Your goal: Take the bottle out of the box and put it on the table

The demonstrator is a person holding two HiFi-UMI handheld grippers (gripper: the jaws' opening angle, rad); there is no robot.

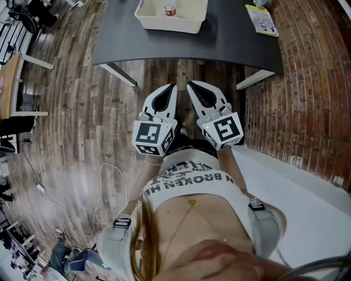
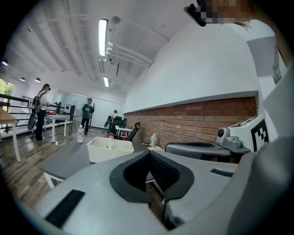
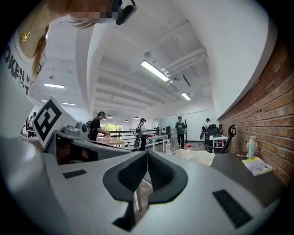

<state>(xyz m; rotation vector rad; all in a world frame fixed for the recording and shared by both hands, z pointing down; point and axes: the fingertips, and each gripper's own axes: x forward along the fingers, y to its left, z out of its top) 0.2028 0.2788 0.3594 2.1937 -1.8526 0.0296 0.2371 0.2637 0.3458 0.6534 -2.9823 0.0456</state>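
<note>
fingers: my left gripper [image 1: 171,88] and right gripper [image 1: 191,85] are both closed on nothing, well short of the box [image 1: 164,24] | bottle [image 1: 170,9]: upright inside the box, which sits on the table [image 1: 230,38] | risk: if I reach in closed I'd likely knock the bottle over; the light-looking box may slide or lift with it

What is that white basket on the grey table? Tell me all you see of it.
The box is a cream-white, plastic-looking rectangular basket with perforated walls and floor, open on top. It stands flat on the dark grey table. One small bottle stands upright inside. Nothing else touches it.
</note>
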